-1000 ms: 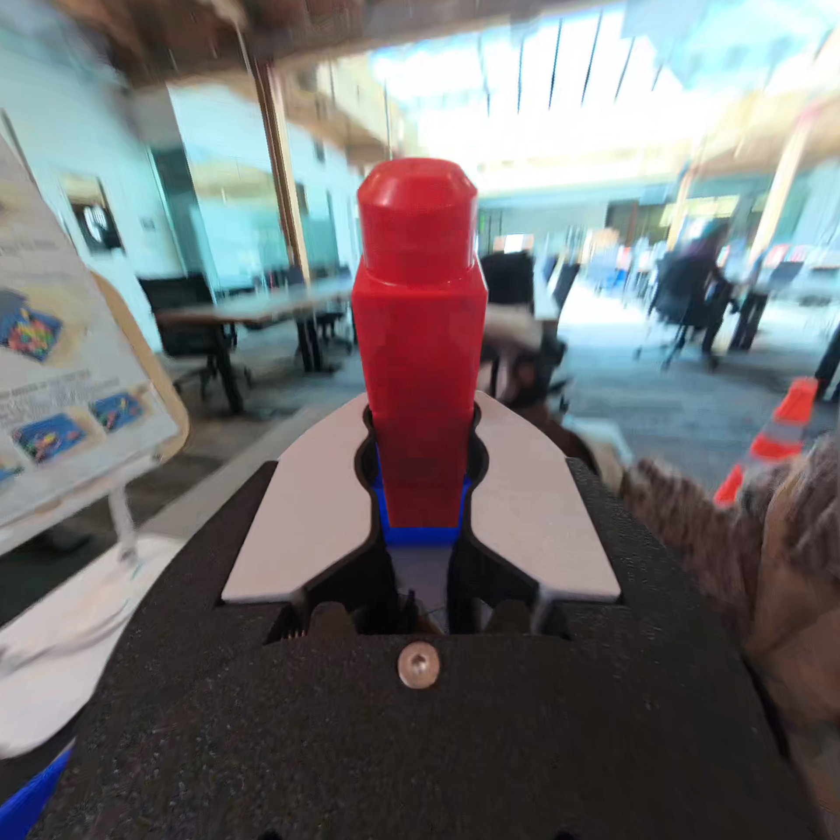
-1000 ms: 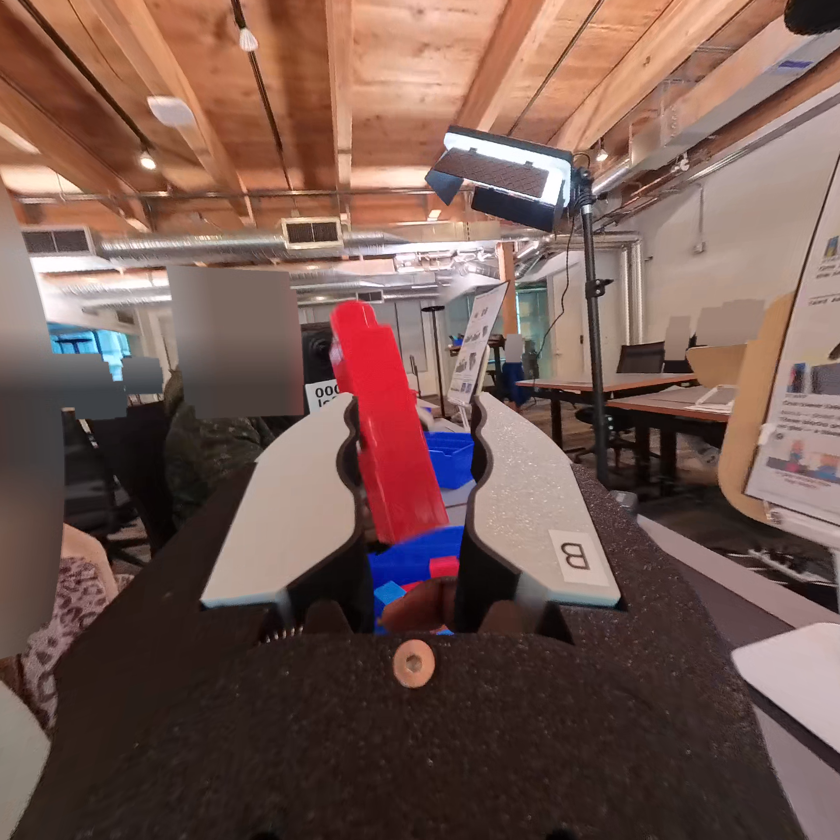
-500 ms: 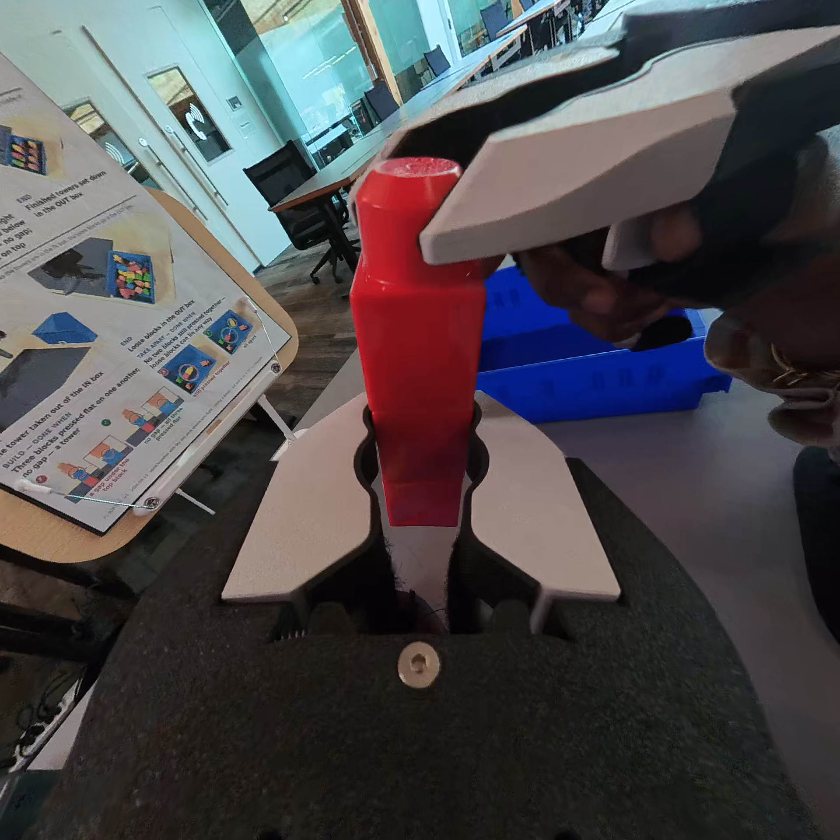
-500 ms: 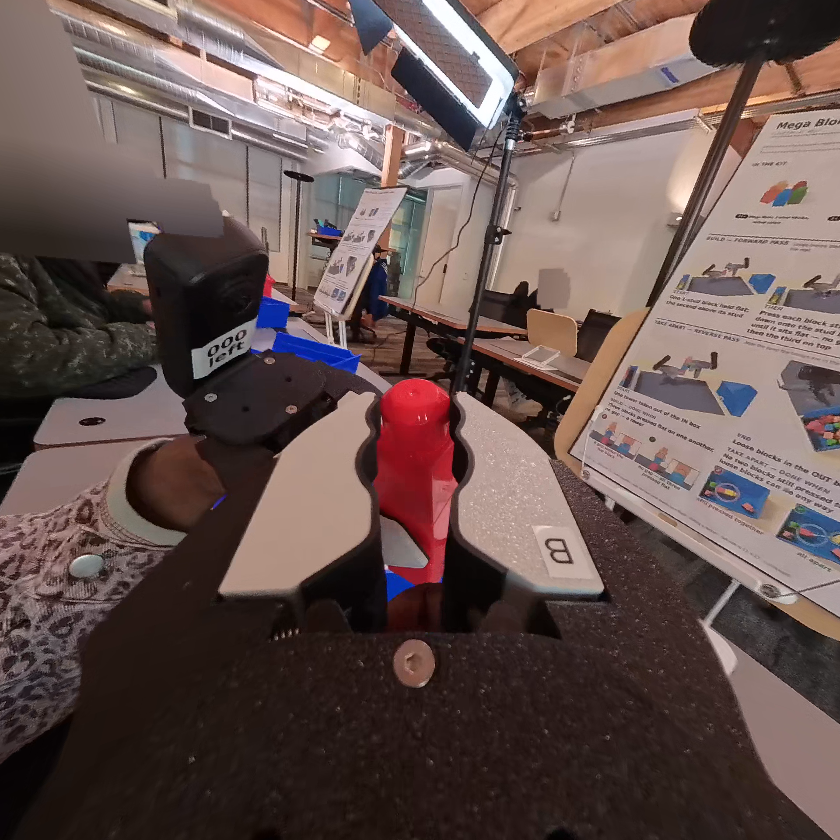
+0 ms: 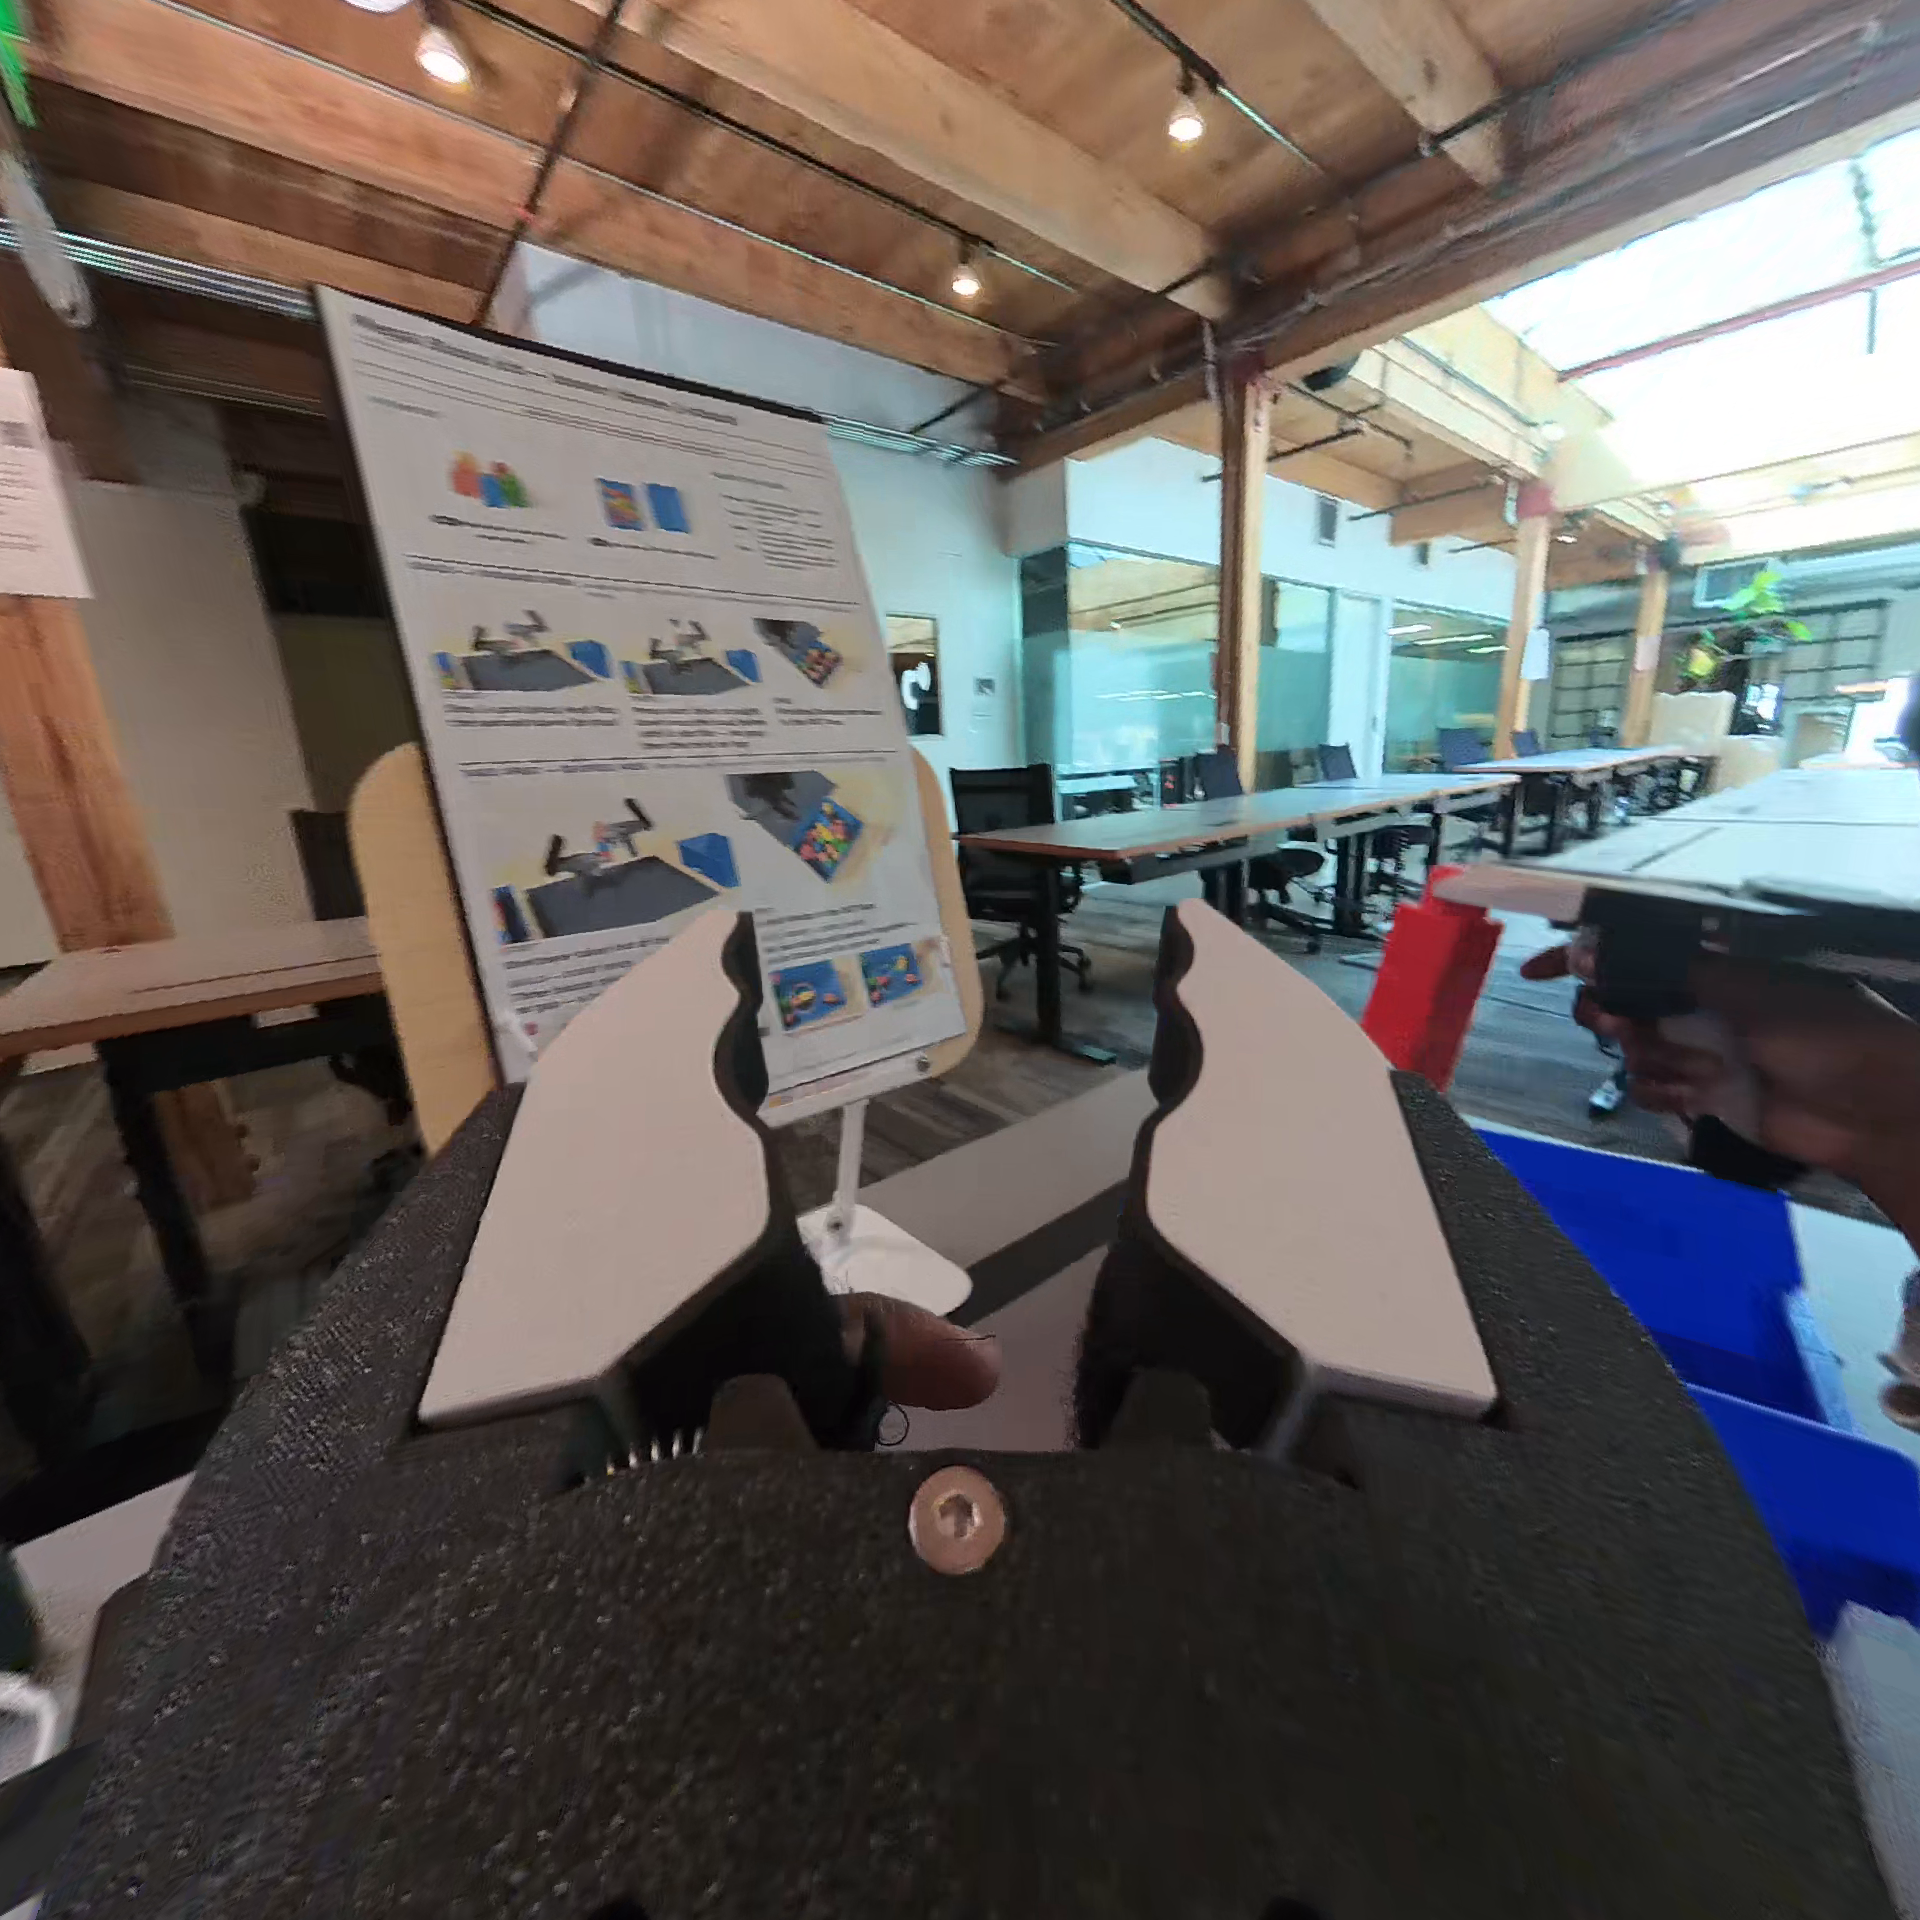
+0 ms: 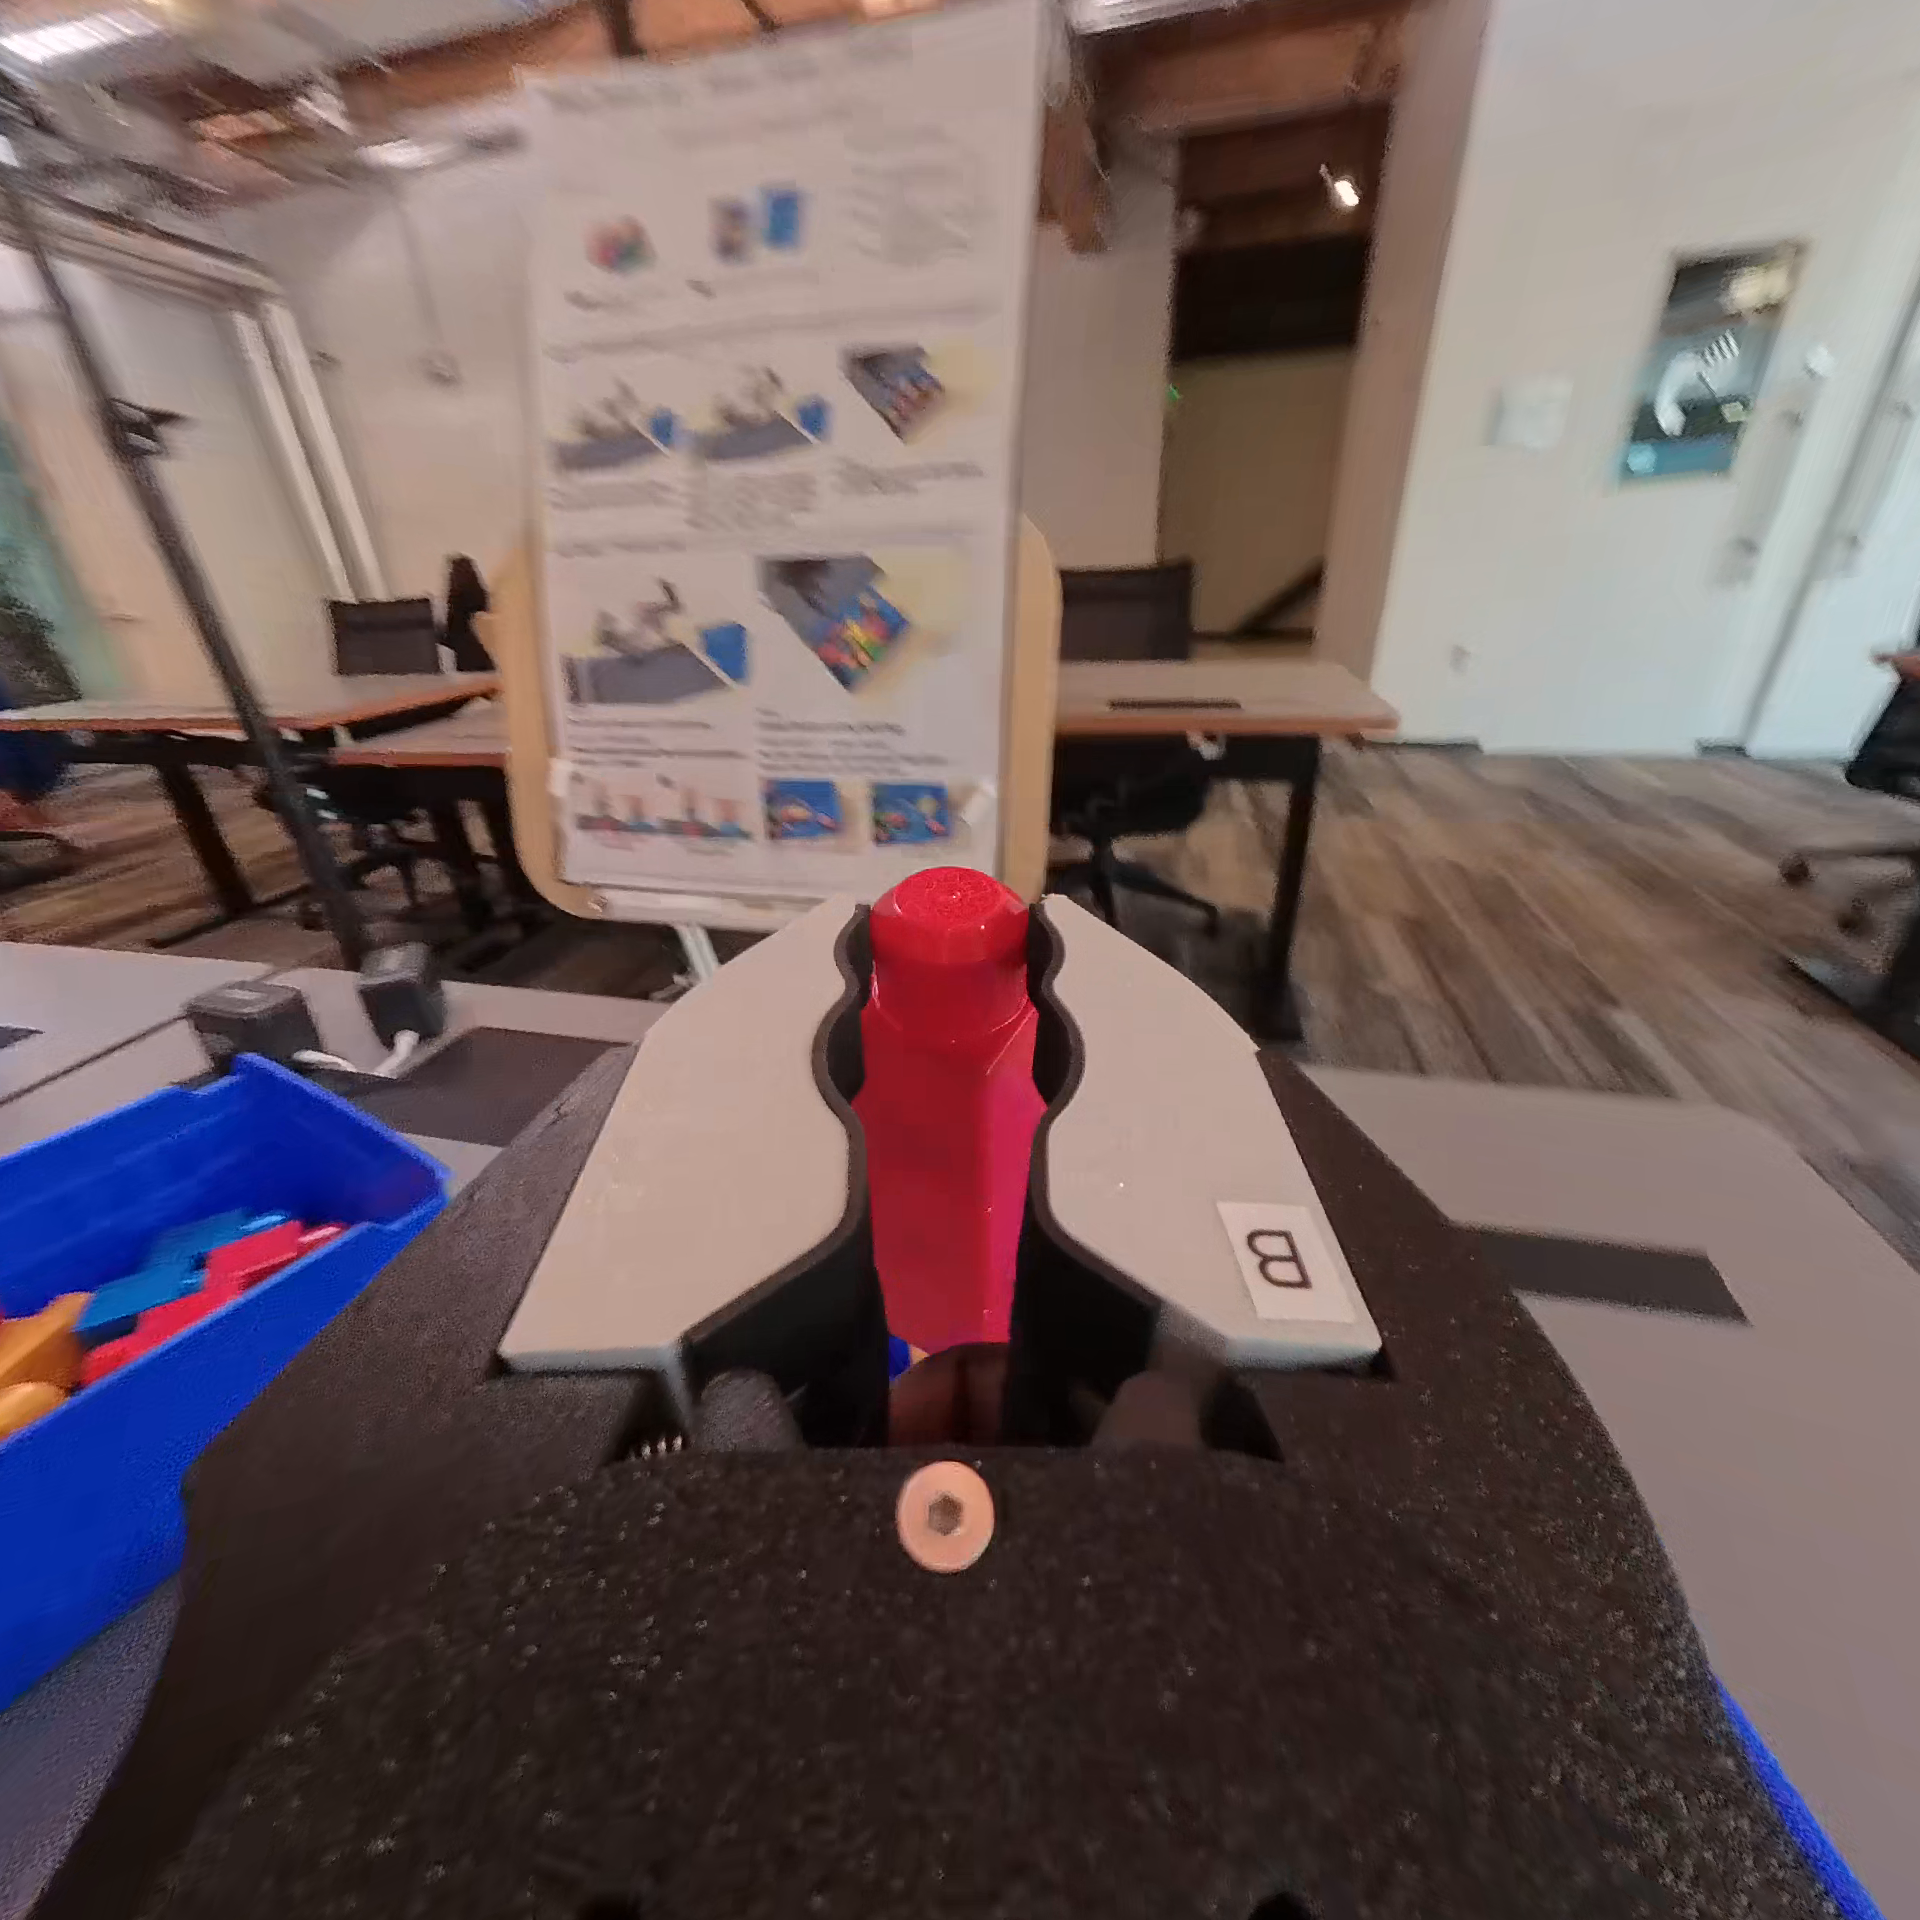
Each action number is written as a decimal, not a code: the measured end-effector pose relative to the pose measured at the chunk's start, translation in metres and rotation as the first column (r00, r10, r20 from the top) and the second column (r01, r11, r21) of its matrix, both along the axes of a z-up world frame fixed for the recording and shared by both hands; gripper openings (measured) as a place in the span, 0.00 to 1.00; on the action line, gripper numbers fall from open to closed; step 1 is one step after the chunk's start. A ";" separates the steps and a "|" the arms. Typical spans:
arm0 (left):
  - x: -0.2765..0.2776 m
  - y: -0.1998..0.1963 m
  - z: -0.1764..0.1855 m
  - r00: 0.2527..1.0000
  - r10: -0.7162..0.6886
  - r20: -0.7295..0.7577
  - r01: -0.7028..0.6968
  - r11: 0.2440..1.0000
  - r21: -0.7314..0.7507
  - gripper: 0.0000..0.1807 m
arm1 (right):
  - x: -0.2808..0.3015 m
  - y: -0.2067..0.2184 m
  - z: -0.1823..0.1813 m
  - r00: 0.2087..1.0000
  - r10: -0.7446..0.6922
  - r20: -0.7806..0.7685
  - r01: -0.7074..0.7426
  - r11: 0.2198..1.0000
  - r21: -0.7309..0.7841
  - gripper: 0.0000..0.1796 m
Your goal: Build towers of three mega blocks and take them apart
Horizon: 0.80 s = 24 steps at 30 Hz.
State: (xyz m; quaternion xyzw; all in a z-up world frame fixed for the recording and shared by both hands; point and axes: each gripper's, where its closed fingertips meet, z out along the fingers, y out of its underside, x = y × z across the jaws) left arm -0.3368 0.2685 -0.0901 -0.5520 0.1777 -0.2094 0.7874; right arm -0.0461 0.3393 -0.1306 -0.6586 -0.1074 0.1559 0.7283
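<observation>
Left gripper (image 5: 951, 961): jaws spread wide, nothing between, grey fingers (image 5: 623, 1164) pointing up frame centre; operator's fingertip (image 5: 925, 1371) visible low in gap. Right gripper (image 6: 951, 935): jaws closed on red block (image 6: 951, 1122), stud at tips, frame centre. Right gripper also at right edge of left wrist view (image 5: 1704, 935), hand (image 5: 1766, 1081) beneath.

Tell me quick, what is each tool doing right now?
Left tool: open, holding nothing.
Right tool: closed on a red block.
</observation>
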 end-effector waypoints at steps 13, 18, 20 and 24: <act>-0.022 -0.008 0.008 0.998 0.068 -0.010 -0.067 0.996 0.052 0.33 | 0.034 0.058 -0.092 0.958 -0.249 0.144 0.276 0.938 -0.212 0.16; -0.015 -0.008 0.002 0.989 0.089 -0.115 -0.082 0.995 0.063 0.33 | 0.018 0.058 -0.099 0.978 -0.113 0.174 0.156 0.953 -0.260 0.16; -0.012 -0.008 0.000 0.987 0.085 -0.138 -0.076 0.995 0.064 0.33 | 0.006 0.062 -0.104 0.977 0.025 0.210 0.034 0.961 -0.273 0.16; -0.006 -0.015 0.003 0.984 0.062 -0.168 -0.047 0.995 0.088 0.33 | -0.003 0.073 -0.120 0.941 0.234 0.246 -0.162 0.946 -0.281 0.16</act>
